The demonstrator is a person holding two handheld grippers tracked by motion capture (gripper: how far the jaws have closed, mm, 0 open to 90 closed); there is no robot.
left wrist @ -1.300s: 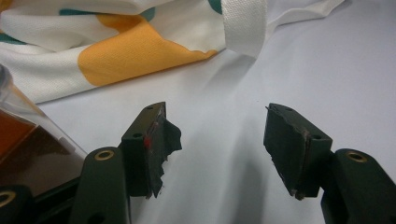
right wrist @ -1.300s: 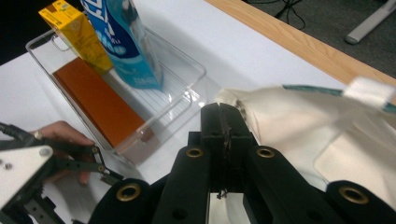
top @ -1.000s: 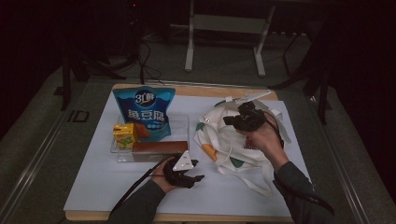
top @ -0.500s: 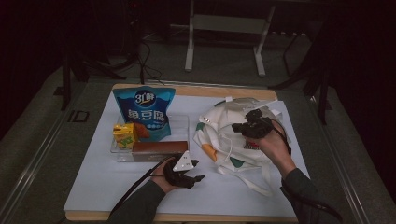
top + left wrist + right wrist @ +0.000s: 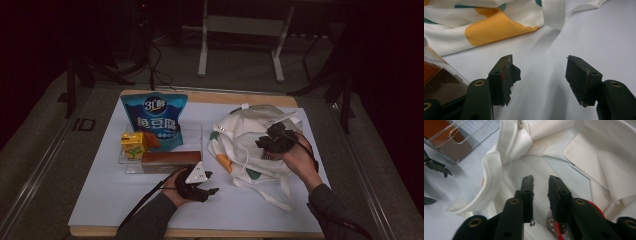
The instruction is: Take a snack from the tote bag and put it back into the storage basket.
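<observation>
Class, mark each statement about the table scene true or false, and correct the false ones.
1. The left gripper rests on the table with nothing between its jaws. True.
2. The right gripper is over the white tote bag. True.
3. The blue snack bag lies flat inside the tote bag. False: it stands at the clear tray.
4. The right gripper's jaws grip the bag's handle. False: a gap shows between them, the handle beside them.

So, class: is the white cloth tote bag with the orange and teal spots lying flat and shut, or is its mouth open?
Open. The white cloth tote bag lies crumpled, and the right gripper looks into its gaping mouth.
</observation>
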